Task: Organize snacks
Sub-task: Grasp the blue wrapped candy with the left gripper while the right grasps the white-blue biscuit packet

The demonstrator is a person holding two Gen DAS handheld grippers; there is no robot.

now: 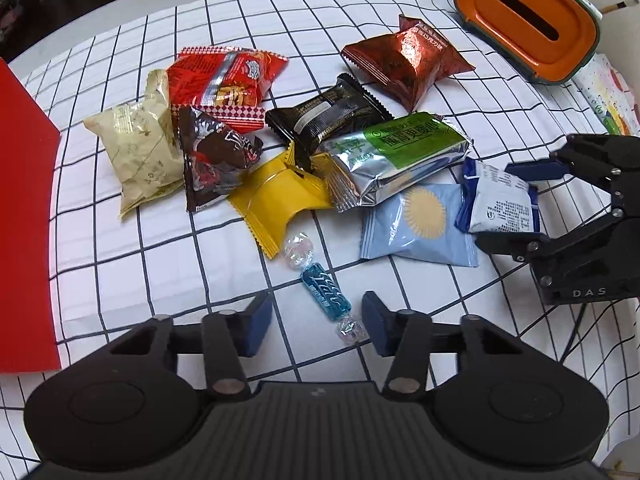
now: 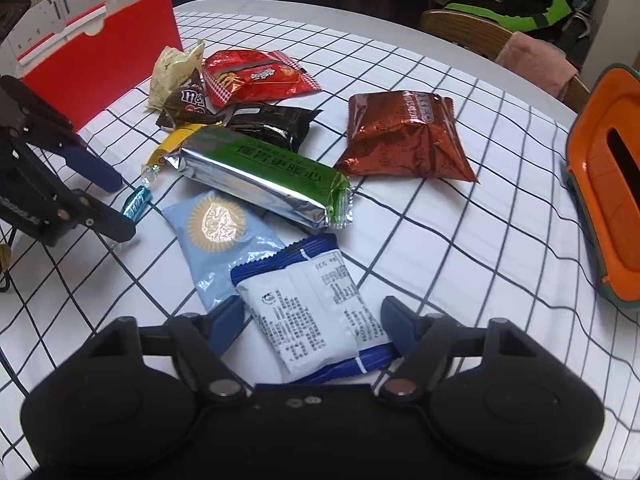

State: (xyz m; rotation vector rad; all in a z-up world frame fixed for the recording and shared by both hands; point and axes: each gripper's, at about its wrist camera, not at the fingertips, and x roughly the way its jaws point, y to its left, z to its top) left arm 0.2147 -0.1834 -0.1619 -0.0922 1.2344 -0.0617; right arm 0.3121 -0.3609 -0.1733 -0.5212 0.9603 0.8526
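Lying on a white tablecloth with a black grid [image 1: 120, 264], the snacks make one loose heap between a red flat box [image 2: 100, 60] and an orange plastic container with a dark slot [image 1: 528, 20].

The left wrist view shows the left gripper [image 1: 318, 326] low over a small blue candy in a clear twisted wrapper [image 1: 326, 292]. The candy lies between its two blue pads, but a gap shows on each side, so the gripper is released and grasps nothing. Only this view shows the whole yellow foil packet [image 1: 280, 200] and the whole cream paper-like packet [image 1: 140, 152] at the left end of the heap. It also shows the right gripper [image 1: 508, 204] from the side, with its fingers above and below the white packet with blue edges [image 1: 500, 204].

The right wrist view shows that same white packet [image 2: 316, 312] close up, between the blue pads of the right gripper [image 2: 312, 328]. Its pads stand at the edges of the packet, and I cannot tell if they already press it. The packet lies partly on a light blue packet with a gold sun [image 2: 216, 240]. Next to this lies a long silver and green foil packet [image 2: 260, 176], and farther away a copper-brown foil bag [image 2: 404, 136], which stands apart from the heap. Only this view shows the upright side of the red box, the brown chocolate bag [image 2: 184, 104] and a wooden chair [image 2: 464, 28] behind the table.
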